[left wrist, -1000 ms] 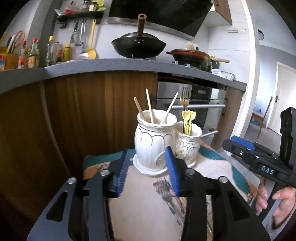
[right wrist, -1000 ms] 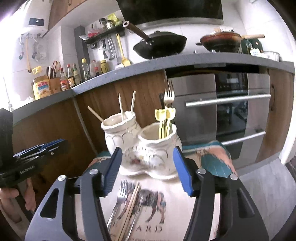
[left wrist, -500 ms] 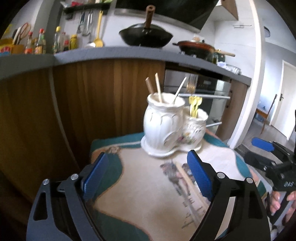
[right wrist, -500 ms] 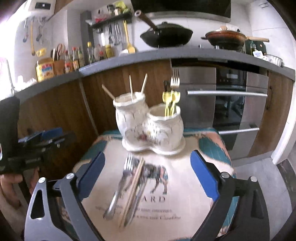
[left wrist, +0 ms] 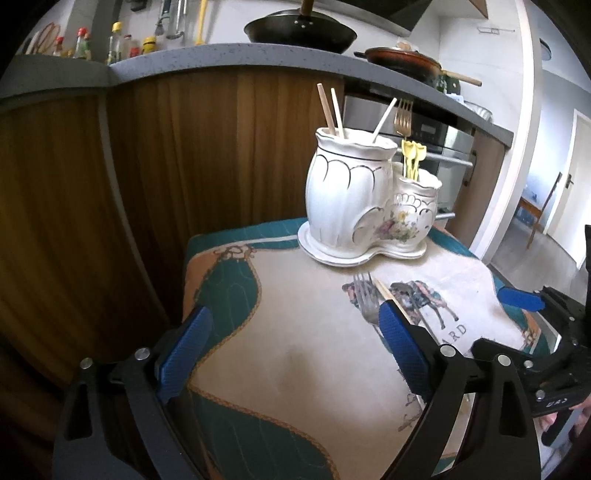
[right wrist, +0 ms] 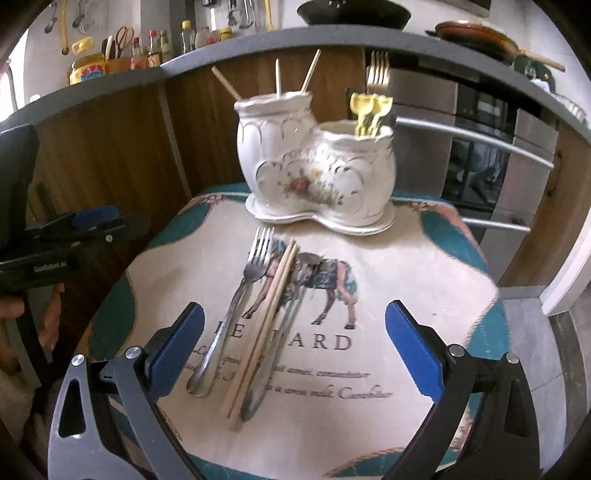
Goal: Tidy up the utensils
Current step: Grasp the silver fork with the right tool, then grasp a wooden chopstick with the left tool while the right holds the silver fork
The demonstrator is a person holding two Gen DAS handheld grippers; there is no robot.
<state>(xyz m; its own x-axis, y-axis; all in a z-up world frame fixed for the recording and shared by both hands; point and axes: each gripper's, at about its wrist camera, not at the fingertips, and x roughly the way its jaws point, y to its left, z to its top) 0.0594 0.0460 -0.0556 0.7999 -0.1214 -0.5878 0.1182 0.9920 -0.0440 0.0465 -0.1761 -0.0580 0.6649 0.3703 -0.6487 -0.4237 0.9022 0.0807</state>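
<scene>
A small table draped in a teal and cream cloth (right wrist: 369, 295), printed with a horse, stands before a wooden kitchen counter (left wrist: 221, 147) that carries a wok (left wrist: 299, 31) and bottles. At the cloth's far edge sits a white two-cup ceramic holder (right wrist: 314, 173) with chopsticks in its taller cup and a gold fork and yellow utensils in the shorter. A fork (right wrist: 236, 302), chopsticks (right wrist: 266, 325) and another utensil lie side by side mid-cloth. The left gripper (left wrist: 291, 336) and right gripper (right wrist: 295, 332) both hover spread wide, holding nothing.
</scene>
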